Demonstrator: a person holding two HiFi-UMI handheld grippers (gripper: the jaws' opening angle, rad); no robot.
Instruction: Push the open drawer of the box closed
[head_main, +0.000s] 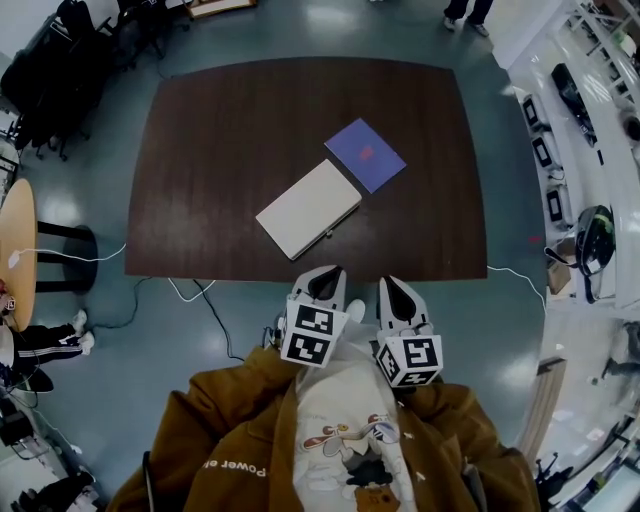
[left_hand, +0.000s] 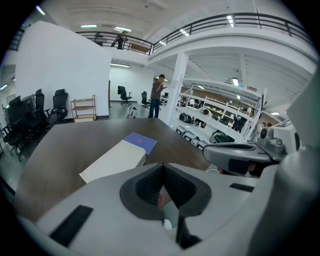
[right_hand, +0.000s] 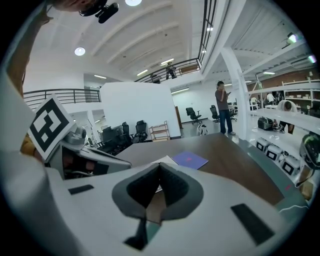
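Jaws of the left gripper (left_hand: 162, 166) are seen pressed together along a single seam, with nothing caught between them. The jaws of the right gripper (right_hand: 160, 169) are likewise shut tight and empty. Both grippers are held side by side close to the person's chest, off the near edge of the worktop (head_main: 220, 150) and touching nothing on it. The hands that hold them are hidden beneath the gripper bodies and the marker cubes.

Well beyond the jaws, towards the middle of the dark brown worktop, the flat white box (head_main: 308, 208) is laid at an angle. Its purple drawer (head_main: 365, 154) is drawn out at the far right end. The inside of the drawer cannot be made out, and a small mark on the purple face is too small to be read.

On the brown hoodie (head_main: 215, 430) the word "Power" can be read, the rest being cut off by folds.
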